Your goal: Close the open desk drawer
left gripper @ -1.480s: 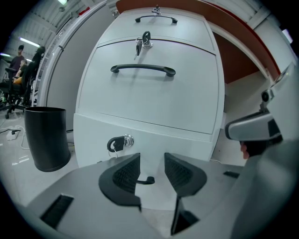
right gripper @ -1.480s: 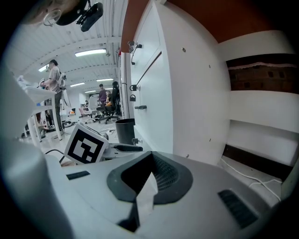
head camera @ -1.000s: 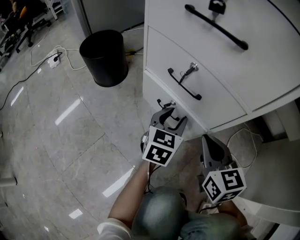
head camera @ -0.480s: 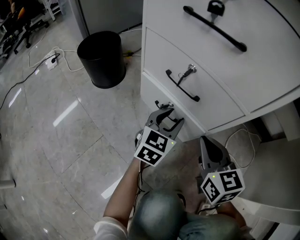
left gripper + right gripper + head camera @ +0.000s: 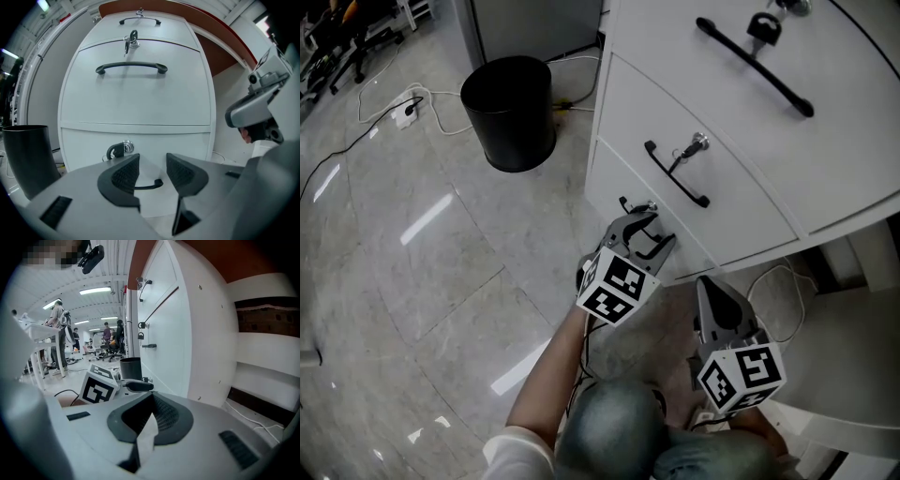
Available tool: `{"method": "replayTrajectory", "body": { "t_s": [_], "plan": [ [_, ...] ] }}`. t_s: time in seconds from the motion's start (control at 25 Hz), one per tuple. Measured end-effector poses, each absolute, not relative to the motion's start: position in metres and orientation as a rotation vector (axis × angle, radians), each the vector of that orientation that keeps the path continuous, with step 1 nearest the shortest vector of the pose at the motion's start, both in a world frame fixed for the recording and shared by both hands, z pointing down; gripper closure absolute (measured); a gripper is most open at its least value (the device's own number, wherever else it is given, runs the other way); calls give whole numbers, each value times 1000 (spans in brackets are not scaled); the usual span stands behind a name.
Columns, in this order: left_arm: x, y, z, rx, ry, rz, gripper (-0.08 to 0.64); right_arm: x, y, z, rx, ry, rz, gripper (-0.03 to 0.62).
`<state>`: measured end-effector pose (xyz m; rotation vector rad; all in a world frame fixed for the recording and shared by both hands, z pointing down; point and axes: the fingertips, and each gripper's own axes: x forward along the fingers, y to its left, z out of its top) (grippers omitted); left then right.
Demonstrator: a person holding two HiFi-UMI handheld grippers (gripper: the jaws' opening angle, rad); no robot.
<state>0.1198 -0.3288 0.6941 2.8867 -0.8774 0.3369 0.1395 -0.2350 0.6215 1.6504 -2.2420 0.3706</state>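
A white drawer cabinet [image 5: 741,122] stands ahead with three stacked fronts and black handles. My left gripper [image 5: 641,234] is open right at the bottom drawer's front [image 5: 136,143]. Its jaws stand either side of that drawer's thin black handle [image 5: 151,185] without gripping it. A key lock [image 5: 120,149] sits just above the left jaw. The middle drawer's handle [image 5: 131,67] and key are higher up. I cannot tell how far out the bottom drawer stands. My right gripper [image 5: 711,292] is shut on nothing, low beside the cabinet's side panel [image 5: 206,333].
A black waste bin [image 5: 511,108] stands on the shiny floor left of the cabinet. A power strip with white cables [image 5: 411,111] lies beyond it. Another white cable [image 5: 780,279] loops on the floor under the desk. People and chairs [image 5: 110,338] are far off.
My left gripper stays at the bottom drawer's handle with only slight drift. The head view has shifted a little, so the cabinet sits further right. The right gripper has barely moved.
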Motion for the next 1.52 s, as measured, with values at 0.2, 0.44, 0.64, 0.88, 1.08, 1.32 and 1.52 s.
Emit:
{"method": "replayTrajectory", "body": {
  "t_s": [0.2, 0.44, 0.64, 0.88, 1.08, 1.32, 1.52],
  "plan": [
    [119, -330, 693, 2894, -872, 316, 373, 143, -235, 618, 1665, -2229, 372, 595],
    [120, -330, 694, 2895, -877, 311, 373, 137, -235, 618, 1650, -2237, 362, 595],
    [120, -330, 693, 2887, -883, 289, 373, 139, -234, 618, 1657, -2227, 365, 595],
    [118, -329, 696, 2869, -898, 281, 373, 139, -232, 617, 1659, -2228, 370, 595],
    [116, -327, 696, 2841, -936, 278, 373, 142, -229, 615, 1674, -2226, 371, 595],
    [109, -312, 689, 2832, -938, 236, 372, 143, -225, 609, 1689, -2219, 364, 595],
    [82, -290, 683, 2788, -1113, 267, 454, 142, -220, 606, 1699, -2222, 351, 595]
  ]
}}
